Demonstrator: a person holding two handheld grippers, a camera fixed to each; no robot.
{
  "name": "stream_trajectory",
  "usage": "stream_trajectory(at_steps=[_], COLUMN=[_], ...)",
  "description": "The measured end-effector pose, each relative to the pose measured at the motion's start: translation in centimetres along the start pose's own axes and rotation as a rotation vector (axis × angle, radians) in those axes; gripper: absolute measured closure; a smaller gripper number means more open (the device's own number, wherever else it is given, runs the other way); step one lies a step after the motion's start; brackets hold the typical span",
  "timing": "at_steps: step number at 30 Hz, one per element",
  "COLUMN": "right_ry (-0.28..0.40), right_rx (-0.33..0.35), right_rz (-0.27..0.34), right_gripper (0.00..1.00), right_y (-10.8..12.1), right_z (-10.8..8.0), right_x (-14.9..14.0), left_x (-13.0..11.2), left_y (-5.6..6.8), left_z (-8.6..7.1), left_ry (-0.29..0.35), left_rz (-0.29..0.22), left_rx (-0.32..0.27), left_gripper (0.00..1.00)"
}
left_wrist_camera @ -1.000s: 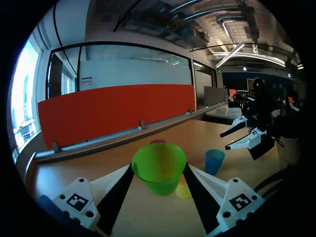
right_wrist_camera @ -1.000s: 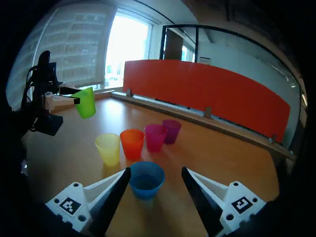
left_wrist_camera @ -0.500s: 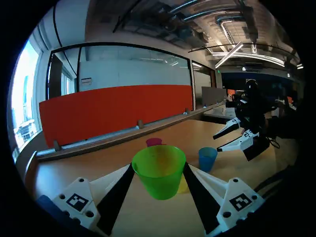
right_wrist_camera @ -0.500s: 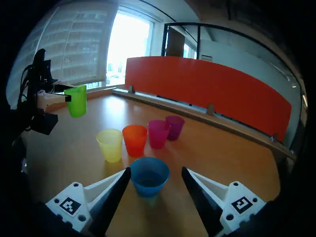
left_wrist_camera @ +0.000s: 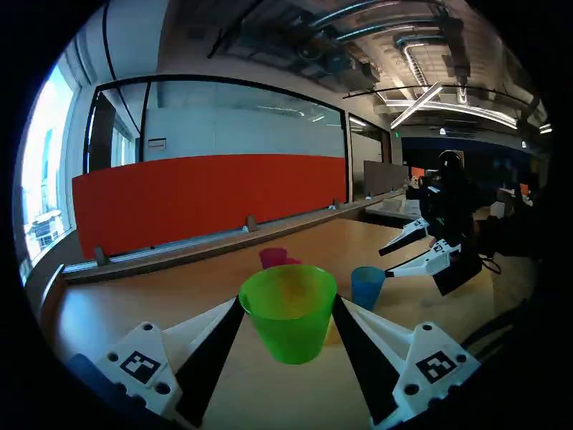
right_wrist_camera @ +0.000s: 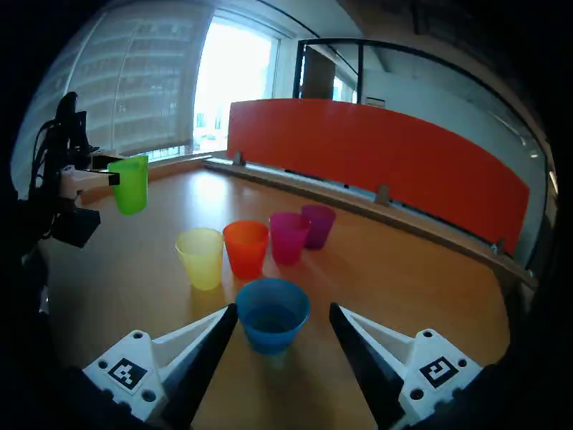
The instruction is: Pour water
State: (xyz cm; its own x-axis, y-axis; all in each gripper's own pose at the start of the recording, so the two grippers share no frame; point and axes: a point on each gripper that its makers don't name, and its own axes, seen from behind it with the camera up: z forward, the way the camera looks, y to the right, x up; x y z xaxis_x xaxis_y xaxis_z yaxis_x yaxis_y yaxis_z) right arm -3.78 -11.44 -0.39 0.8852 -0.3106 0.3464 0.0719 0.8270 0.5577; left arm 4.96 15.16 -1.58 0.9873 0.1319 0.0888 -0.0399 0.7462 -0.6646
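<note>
In the left gripper view, the left hand-held gripper (left_wrist_camera: 287, 301) pinches a translucent green plastic cup (left_wrist_camera: 289, 319) upright at lower centre, raised over the wooden tabletop (left_wrist_camera: 143, 304). In the right gripper view, the right hand-held gripper (right_wrist_camera: 281, 309) is spread either side of a blue plastic cup (right_wrist_camera: 272, 326) standing on the tabletop. Beyond it, a yellow plastic cup (right_wrist_camera: 200, 256), an orange plastic cup (right_wrist_camera: 246, 247), a magenta plastic cup (right_wrist_camera: 289, 236) and a purple plastic cup (right_wrist_camera: 317, 224) stand in a row running toward upper right

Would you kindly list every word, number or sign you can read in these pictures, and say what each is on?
No text here can be read.
Too small to read: the paper notice on the glass wall.
No letters, only black-and-white patterns: the square markers by the jaws.
No print visible: the green cup and the blue cup.
</note>
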Motion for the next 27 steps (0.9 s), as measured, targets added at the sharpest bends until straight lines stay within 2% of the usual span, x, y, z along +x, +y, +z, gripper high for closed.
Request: stream_trajectory(at_steps=[12,27], right_ry=[-0.021,-0.057], right_rx=[-0.002,0.005], right_rz=[-0.019,-0.013], right_gripper=[0.0,0.0], right_y=[-0.1,-0.3], right_z=[0.1,0.8], right_x=[-1.0,-2.8], left_x=[-1.1,-2.0], left_y=[0.2,-0.1], left_z=[-0.1,-0.1], left_ry=[-0.023,-0.035], left_rz=[0.033,0.003], left_rx=[-0.006,-0.006], left_gripper=[0.12,0.13])
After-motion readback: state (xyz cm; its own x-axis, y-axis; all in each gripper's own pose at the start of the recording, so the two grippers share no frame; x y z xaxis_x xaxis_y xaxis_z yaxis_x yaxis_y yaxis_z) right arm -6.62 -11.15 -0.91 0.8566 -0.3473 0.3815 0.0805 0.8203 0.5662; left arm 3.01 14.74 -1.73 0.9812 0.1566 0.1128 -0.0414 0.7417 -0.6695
